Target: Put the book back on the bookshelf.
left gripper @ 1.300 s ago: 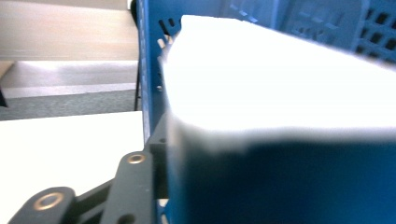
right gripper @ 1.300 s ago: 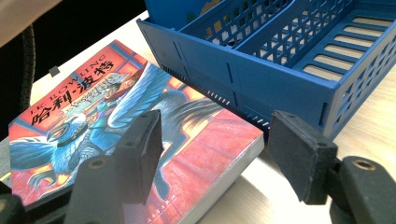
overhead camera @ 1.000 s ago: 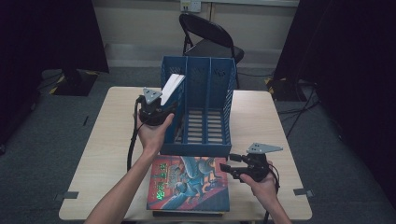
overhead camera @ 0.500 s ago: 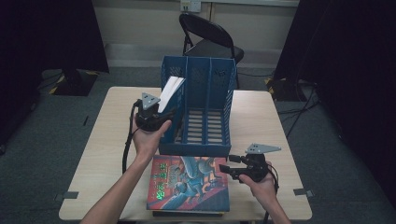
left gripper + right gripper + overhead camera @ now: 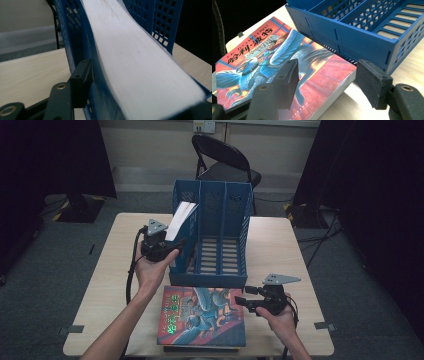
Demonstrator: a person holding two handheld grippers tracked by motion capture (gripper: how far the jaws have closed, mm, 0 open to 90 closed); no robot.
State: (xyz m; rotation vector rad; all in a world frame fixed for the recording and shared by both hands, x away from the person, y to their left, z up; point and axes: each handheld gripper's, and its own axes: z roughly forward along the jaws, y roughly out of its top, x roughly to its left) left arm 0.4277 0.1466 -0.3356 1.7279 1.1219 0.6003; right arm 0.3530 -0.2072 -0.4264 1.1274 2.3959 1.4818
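Beyond the pale wooden table (image 5: 280, 245), at the top centre of the high view, we are noting a black folding chair (image 5: 225, 160) on grey carpet, with dark curtains on both sides. At frame centre a blue three-slot file rack (image 5: 220, 270) is standing on the table. A white-paged book (image 5: 180, 220) is leaning, tilted leftward, in its leftmost slot. We are seeing the left gripper (image 5: 172, 245) at the rack's left wall, its jaws having just been opening; they are now spread, one jaw (image 5: 81, 82) outside the blue wall and the page block (image 5: 140, 62) running between them. At lower centre a colourful hardcover (image 5: 202, 316) is lying flat on another book just in front of the rack. The right gripper (image 5: 240, 301) is hovering at its right edge, jaws spread, pinching nothing; that corner (image 5: 332, 82) is sitting between the pads.
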